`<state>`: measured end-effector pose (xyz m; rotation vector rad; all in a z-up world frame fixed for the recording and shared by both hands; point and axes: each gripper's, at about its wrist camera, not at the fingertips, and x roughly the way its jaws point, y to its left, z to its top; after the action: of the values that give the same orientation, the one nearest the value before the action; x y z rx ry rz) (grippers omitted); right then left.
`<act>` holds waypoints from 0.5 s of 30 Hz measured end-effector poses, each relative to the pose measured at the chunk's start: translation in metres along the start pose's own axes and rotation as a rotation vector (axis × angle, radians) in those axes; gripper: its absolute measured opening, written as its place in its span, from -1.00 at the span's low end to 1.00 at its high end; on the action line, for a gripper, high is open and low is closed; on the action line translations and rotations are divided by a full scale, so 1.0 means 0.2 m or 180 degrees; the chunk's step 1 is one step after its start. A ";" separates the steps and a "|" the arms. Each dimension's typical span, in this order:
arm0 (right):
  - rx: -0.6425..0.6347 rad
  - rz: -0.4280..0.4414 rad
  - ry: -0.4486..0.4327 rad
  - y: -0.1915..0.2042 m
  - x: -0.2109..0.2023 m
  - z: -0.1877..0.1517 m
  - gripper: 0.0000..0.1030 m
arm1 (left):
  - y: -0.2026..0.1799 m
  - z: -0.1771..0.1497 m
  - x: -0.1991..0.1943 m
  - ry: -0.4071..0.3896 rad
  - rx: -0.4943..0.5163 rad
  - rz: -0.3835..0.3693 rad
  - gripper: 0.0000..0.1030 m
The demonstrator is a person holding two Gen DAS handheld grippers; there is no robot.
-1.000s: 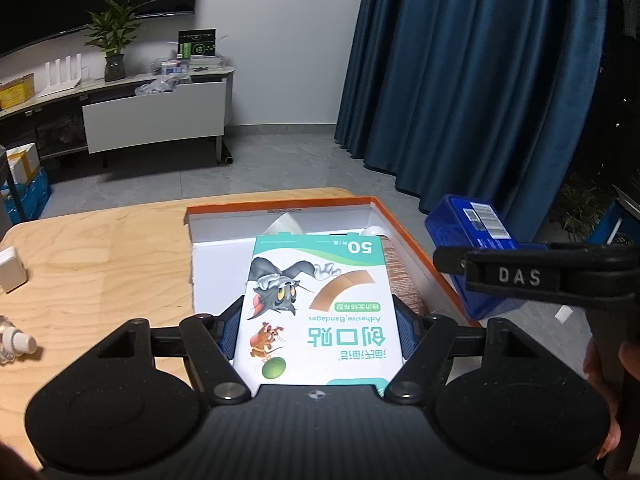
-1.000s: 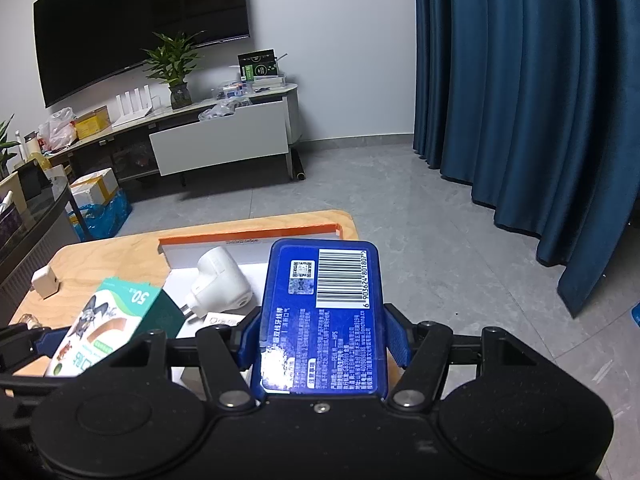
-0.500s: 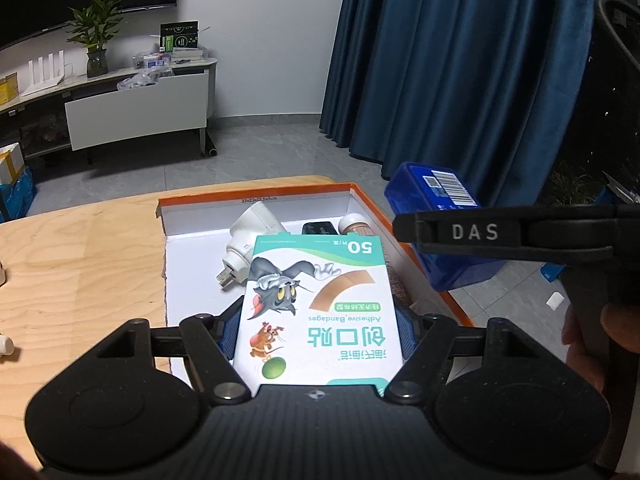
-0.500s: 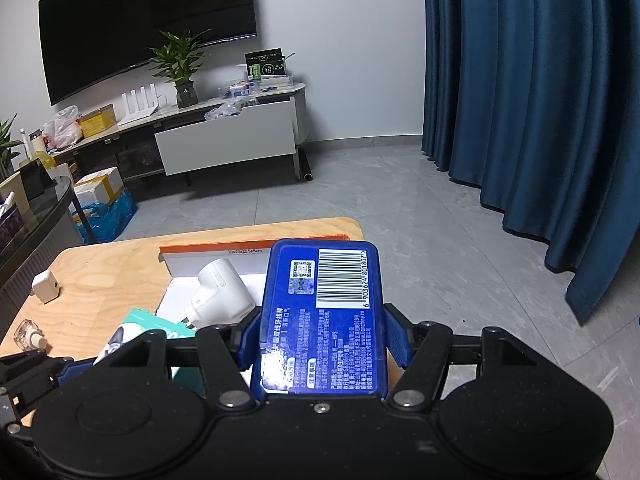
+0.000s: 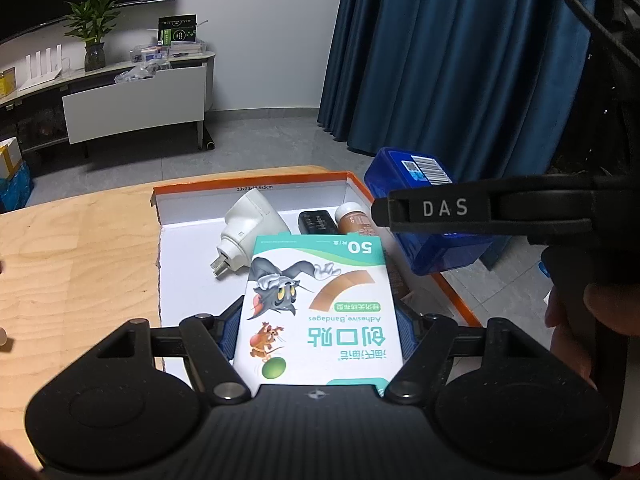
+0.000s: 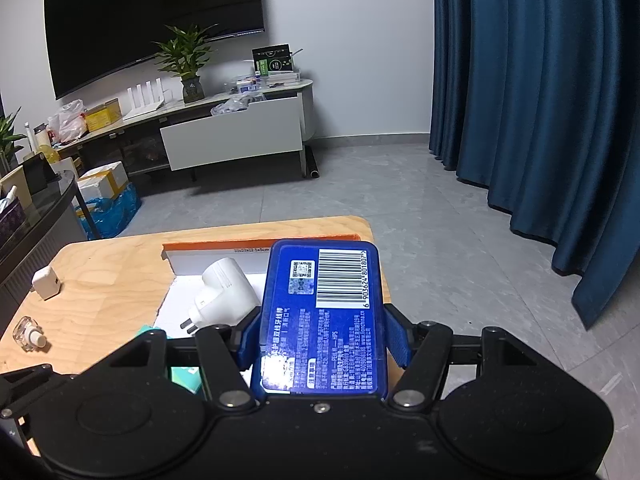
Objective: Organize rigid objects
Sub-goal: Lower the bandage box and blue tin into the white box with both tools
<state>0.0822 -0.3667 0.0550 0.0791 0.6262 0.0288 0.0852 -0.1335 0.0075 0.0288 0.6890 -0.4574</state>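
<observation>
My left gripper (image 5: 320, 330) is shut on a white and teal adhesive bandage box (image 5: 320, 304) with a cartoon cat and mouse, held over the near part of an orange-rimmed white box (image 5: 248, 182). Inside that box lie a white plug adapter (image 5: 250, 226), a black item (image 5: 318, 222) and a brown bottle (image 5: 354, 220). My right gripper (image 6: 322, 338) is shut on a blue barcoded box (image 6: 324, 312), hanging over the orange box's right rim (image 6: 256, 242). From the left wrist the blue box (image 5: 412, 170) shows behind a black finger marked DAS.
The orange box sits at the far right corner of a wooden table (image 6: 100, 280). A white charger cube (image 6: 46, 282) and a small glass bottle (image 6: 28, 334) lie on its left side. A person's hand (image 5: 612, 308) holds the right gripper. Grey floor and blue curtains lie beyond.
The bandage box has dropped lower in the right wrist view, now mostly hidden behind the gripper body. In the left wrist view the plug adapter, black item and bottle have come into sight. Both grips hold.
</observation>
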 end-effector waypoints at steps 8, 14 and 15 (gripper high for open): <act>-0.0041 0.0059 -0.0012 0.02 0.02 0.01 0.44 | -0.01 -0.02 0.00 0.0016 -0.0005 -0.0003 0.39; -0.0035 0.0067 -0.0008 0.02 0.02 0.01 0.44 | -0.01 -0.03 0.01 0.0028 -0.0002 -0.0015 0.39; -0.0034 0.0062 -0.0007 0.02 0.02 0.00 0.44 | -0.01 -0.03 0.01 0.0028 -0.0001 -0.0016 0.39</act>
<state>0.0863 -0.3621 0.0537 0.0748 0.6231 0.0509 0.0821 -0.1354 0.0030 0.0288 0.6978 -0.4622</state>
